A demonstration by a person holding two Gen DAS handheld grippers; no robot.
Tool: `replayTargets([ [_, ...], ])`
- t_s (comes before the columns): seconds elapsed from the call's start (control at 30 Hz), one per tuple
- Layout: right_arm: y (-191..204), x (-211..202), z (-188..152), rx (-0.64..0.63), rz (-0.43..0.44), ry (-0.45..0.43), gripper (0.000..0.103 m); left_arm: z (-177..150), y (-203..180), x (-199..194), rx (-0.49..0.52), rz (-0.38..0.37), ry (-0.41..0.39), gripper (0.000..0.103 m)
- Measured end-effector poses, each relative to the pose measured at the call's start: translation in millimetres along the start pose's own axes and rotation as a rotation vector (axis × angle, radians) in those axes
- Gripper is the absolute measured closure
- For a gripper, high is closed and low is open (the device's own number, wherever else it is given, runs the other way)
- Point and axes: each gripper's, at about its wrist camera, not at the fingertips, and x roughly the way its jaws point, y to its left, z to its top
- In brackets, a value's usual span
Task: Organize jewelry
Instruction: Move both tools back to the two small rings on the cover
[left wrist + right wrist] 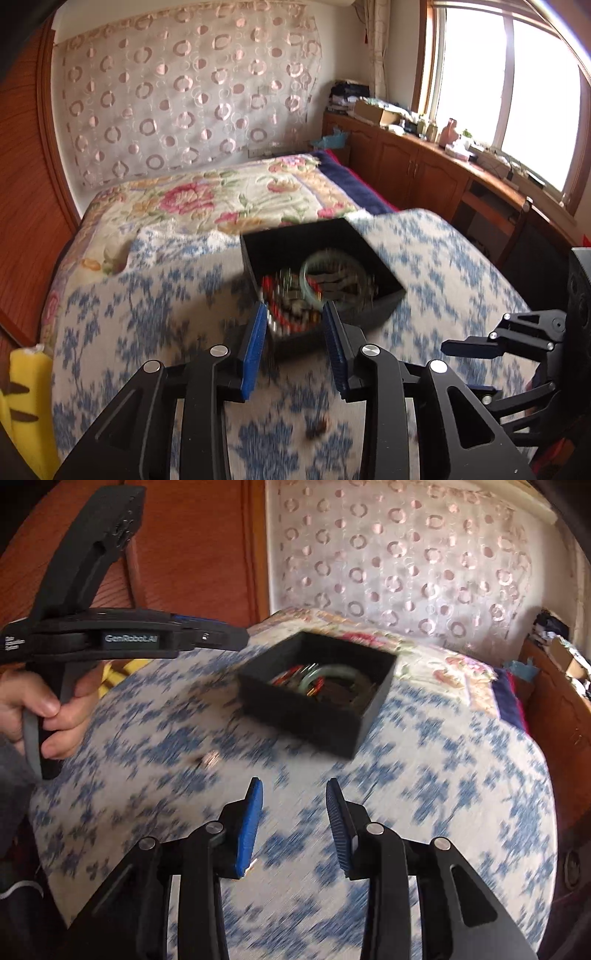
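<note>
Both jaws spread and empty, the left hand-held gripper (293, 325) hovers just short of the black box (369, 251) of jewelry (314, 284); the right hand-held gripper (294, 801) hangs farther back. A small loose piece (317, 430) lies beneath on the bed (147, 295). Pushing forward could tip the box on the soft bedding.

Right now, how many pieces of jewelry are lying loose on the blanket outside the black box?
1: a small blurred piece on the blue-patterned blanket, in front of the black box. The grippers may hide others.
</note>
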Motion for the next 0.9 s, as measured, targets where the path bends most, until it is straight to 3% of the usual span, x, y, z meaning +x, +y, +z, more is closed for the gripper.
replayTargets([
  [0.37,32,8,-34,-0.064,0.046,0.101,0.065,-53,-1,9,0.011,0.011,0.116,0.071],
  [0.43,36,11,-35,-0.090,0.032,0.115,0.065,-57,-1,10,0.011,0.007,0.128,0.066],
  [0.57,37,12,-34,-0.095,0.023,0.116,0.065,-65,-5,12,0.008,-0.005,0.146,0.065],
  [0.63,38,13,-32,-0.106,0.031,0.117,0.075,-67,-7,14,0.012,-0.012,0.153,0.065],
  [0.9,23,6,-24,-0.091,0.019,0.100,0.075,-70,-19,24,0.040,-0.025,0.179,0.065],
])
